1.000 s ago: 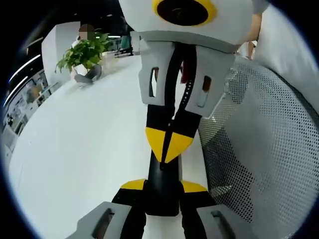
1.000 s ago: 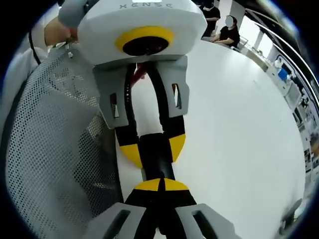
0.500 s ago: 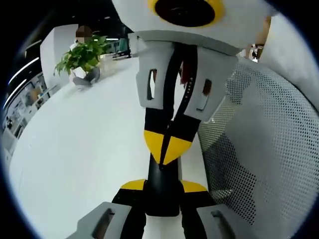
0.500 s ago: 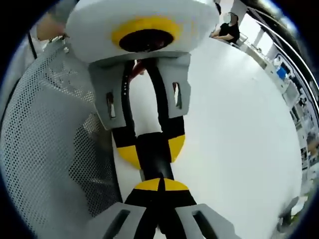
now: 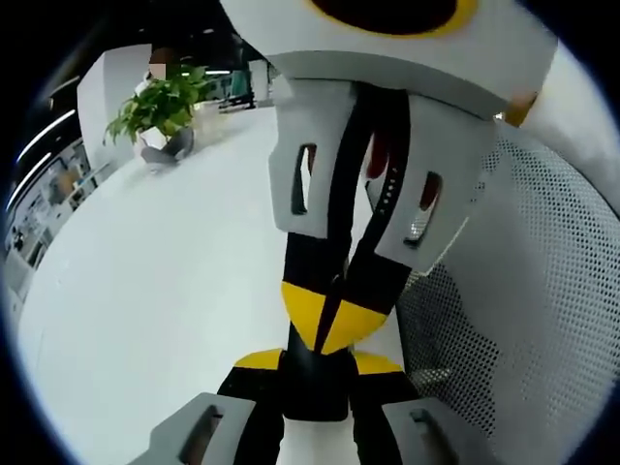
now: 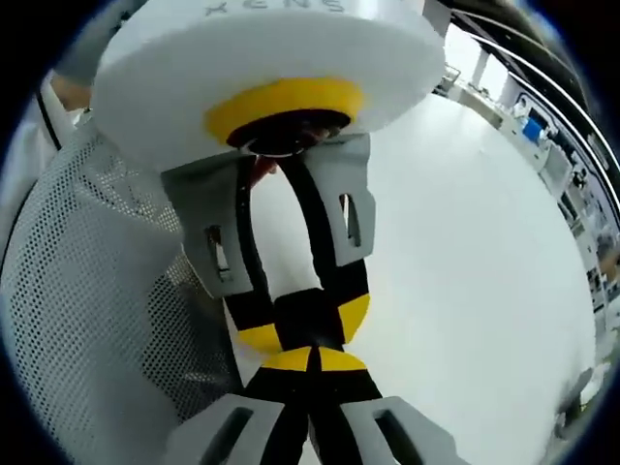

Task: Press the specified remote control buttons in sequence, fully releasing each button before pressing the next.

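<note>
The right gripper view shows the left gripper (image 6: 302,325) close up, coming in from the top. Raised letters on its white body can be read in part; they seem to say "XENS", and the rest is cut off.

The remote control (image 5: 315,383) is a thin black bar. In the left gripper view it lies between the two grippers, just above the white table (image 5: 165,281), near the table's right edge. No buttons can be seen on it, and no writing. In the right gripper view the same black remote control (image 6: 308,318) sits between yellow tips.

The left gripper (image 5: 318,360) has its yellow-tipped jaws squeezed on the near end of the remote control. The right gripper (image 5: 327,325) faces it from the far side, and its yellow tips are pressed together on top of the remote control. In its own view the right gripper (image 6: 313,360) has its two tips touching each other.

A grey mesh chair back (image 5: 523,310) stands just right of the table. A green plant (image 5: 160,107) in a pot sits on the far left of the table.
</note>
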The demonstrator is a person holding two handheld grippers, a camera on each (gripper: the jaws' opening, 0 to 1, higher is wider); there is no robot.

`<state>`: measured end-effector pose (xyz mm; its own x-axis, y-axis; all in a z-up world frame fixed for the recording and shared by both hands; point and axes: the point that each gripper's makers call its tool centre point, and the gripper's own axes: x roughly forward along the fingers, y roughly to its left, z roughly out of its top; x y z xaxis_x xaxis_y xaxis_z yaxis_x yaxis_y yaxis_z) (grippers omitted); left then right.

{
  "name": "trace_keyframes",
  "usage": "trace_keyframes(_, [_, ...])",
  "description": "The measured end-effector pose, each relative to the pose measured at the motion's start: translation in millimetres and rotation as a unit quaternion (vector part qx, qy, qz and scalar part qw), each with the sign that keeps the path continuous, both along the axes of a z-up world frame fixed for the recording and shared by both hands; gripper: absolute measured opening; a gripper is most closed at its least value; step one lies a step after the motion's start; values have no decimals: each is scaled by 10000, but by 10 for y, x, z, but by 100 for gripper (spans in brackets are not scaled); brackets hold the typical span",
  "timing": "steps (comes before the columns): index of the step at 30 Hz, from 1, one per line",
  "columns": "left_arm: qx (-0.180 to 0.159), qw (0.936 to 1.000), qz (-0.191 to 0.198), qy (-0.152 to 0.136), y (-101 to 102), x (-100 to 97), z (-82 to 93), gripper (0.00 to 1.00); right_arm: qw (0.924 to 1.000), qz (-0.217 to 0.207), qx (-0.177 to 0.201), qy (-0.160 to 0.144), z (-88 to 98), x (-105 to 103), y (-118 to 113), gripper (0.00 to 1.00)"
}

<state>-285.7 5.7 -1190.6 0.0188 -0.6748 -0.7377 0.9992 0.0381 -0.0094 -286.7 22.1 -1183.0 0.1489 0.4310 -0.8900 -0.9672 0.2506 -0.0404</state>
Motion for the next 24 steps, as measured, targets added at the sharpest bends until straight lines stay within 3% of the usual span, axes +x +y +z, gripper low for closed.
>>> trace_keyframes(7, [-41, 10000, 82, 8, 3, -1, -4, 25, 9998, -184, 77, 66, -3, 14, -56, 0])
trace_keyframes(20, [-69, 9999, 91, 9, -1, 2, -1, 24, 9998, 168, -70, -60, -18, 49, -27, 0])
trace_keyframes(24, [-67, 9999, 92, 27, -6, 5, 2, 25, 9997, 209, 92, -97, -11, 45, -46, 0])
